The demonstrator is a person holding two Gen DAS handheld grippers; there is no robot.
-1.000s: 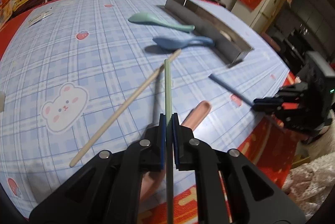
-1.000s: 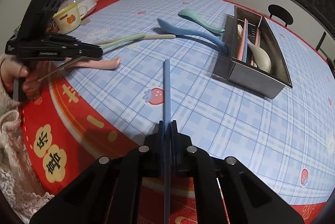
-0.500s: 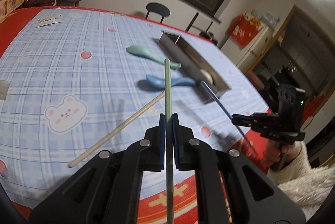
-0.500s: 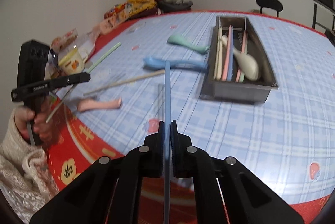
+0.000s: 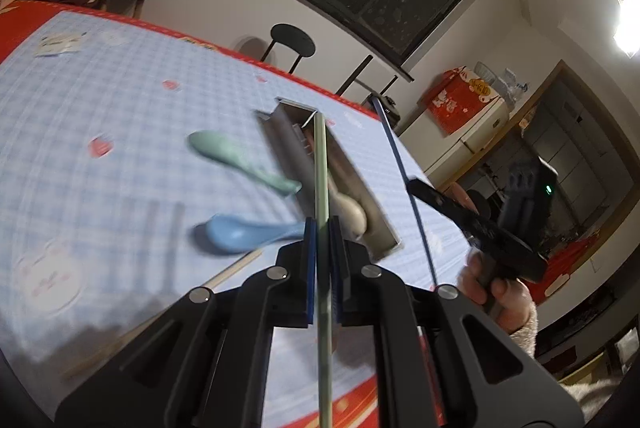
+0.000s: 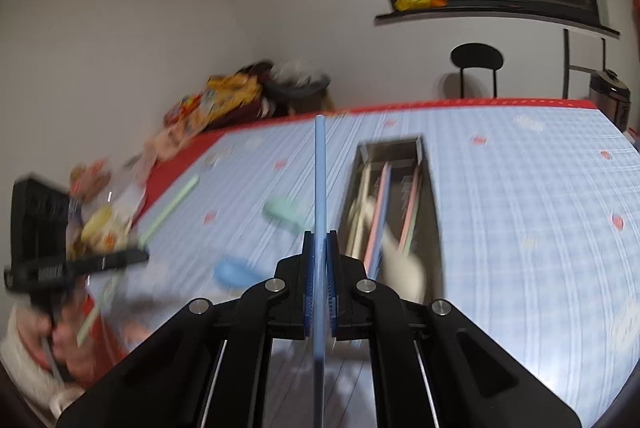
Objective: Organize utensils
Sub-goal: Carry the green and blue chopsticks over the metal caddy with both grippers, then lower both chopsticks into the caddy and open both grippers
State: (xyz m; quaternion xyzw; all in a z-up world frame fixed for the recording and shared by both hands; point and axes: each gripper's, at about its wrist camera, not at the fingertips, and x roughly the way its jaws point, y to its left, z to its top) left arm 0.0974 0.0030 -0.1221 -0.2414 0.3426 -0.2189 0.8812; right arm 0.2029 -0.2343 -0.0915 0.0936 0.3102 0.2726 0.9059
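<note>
My left gripper (image 5: 322, 228) is shut on a pale green chopstick (image 5: 320, 156), held in the air with its tip over the metal tray (image 5: 288, 144). My right gripper (image 6: 320, 240) is shut on a blue chopstick (image 6: 320, 180), also off the table, just left of the tray (image 6: 430, 196). The tray holds pink and pale chopsticks and a white spoon (image 6: 400, 268). A green spoon (image 5: 240, 160), a blue spoon (image 5: 248, 234) and a beige chopstick (image 5: 236, 270) lie on the checked cloth left of the tray. Each gripper shows in the other's view, the right gripper (image 5: 414, 186) and the left gripper (image 6: 140, 254).
Snack packs (image 6: 224, 96) and a cup (image 6: 100, 228) crowd the table's far left side. A black chair (image 6: 476, 60) stands behind the table. The cloth right of the tray (image 6: 540, 208) is bare. A hand (image 5: 496, 292) holds the right gripper.
Both grippers have lifted their chopsticks off the table and swung toward the tray. Both views have tilted up and rolled, showing more of the wall and window.
</note>
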